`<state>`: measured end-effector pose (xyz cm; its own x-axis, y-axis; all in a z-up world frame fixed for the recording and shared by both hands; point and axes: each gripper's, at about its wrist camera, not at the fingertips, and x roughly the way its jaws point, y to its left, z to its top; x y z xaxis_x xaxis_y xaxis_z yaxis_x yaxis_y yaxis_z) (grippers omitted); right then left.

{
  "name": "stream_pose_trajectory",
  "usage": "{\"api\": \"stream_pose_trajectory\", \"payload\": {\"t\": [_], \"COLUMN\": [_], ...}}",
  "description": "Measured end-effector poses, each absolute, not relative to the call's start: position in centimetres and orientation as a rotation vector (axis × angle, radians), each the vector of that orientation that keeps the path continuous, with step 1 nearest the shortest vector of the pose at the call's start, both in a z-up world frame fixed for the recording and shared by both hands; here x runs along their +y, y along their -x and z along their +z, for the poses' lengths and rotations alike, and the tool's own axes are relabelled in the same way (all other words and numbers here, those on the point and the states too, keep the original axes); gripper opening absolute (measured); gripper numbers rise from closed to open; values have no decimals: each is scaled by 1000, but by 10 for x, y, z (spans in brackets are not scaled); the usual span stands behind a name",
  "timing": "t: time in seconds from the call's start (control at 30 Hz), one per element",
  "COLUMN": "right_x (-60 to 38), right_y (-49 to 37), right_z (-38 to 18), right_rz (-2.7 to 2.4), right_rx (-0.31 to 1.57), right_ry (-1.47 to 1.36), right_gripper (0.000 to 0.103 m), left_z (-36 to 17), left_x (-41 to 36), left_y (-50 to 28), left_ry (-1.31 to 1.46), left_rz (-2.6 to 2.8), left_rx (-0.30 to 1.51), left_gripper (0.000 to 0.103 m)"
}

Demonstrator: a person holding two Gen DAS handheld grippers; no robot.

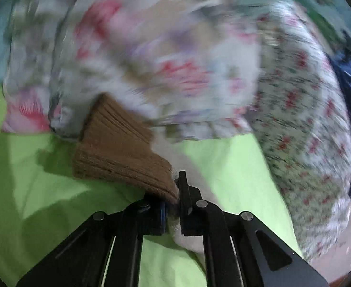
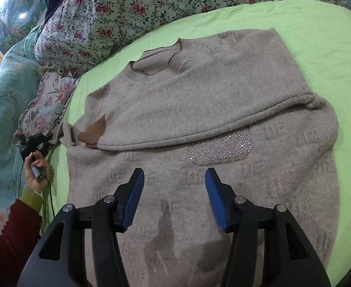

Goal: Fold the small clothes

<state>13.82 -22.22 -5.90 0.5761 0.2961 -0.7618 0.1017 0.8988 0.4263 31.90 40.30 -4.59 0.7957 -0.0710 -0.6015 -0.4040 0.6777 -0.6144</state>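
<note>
Sweater (image 2: 199, 110) lies flat on bed (image 2: 319, 24), beneath right tool (image 2: 174, 179), fingers apart. Left tool (image 1: 173, 191) is clamped on brown cuff (image 1: 120, 148).

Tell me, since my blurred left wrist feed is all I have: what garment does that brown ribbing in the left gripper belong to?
Observer: A beige sweater, lying flat on the green sheet. The brown ribbing is a sleeve cuff.
Operator: Where does that sleeve run?
Observer: It is folded across the chest, ending beside the left gripper at the sweater's side edge.
Operator: And the right gripper?
Observer: The right gripper hangs open above the sweater's lower half.
</note>
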Motion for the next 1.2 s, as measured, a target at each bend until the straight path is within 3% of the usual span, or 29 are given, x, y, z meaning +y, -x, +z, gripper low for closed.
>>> {"api": "stream_pose_trajectory", "payload": {"t": [0.3,0.53,0.73,1.03,1.13,1.2], "right_x": [-232,-259,-289,-314,-318,-317], "right_y": [-122,-103,-90,-80,-81,-83], "right_z": [-55,-48,-49,-50,-50,-48], "right_rz": [112,63,0,-55,-63,-59], "right_rx": [936,888,843,810,802,798], "right_ry": [-508,-569,-635,-668,-676,-676], "right_gripper": [55,55,55,55,55,55], "left_z": [47,85,41,-70,-84,-81], "left_x": [277,119,-27,-126,-125,-115], "left_y": [-307,-317,-318,-324,-322,-314], "left_ry": [592,397,236,95,87,103], "left_rz": [-75,-382,-537,-573,-567,-577], "left_rx": [598,679,822,1053,1093,1100], "left_gripper": [6,6,6,7,13,26]}}
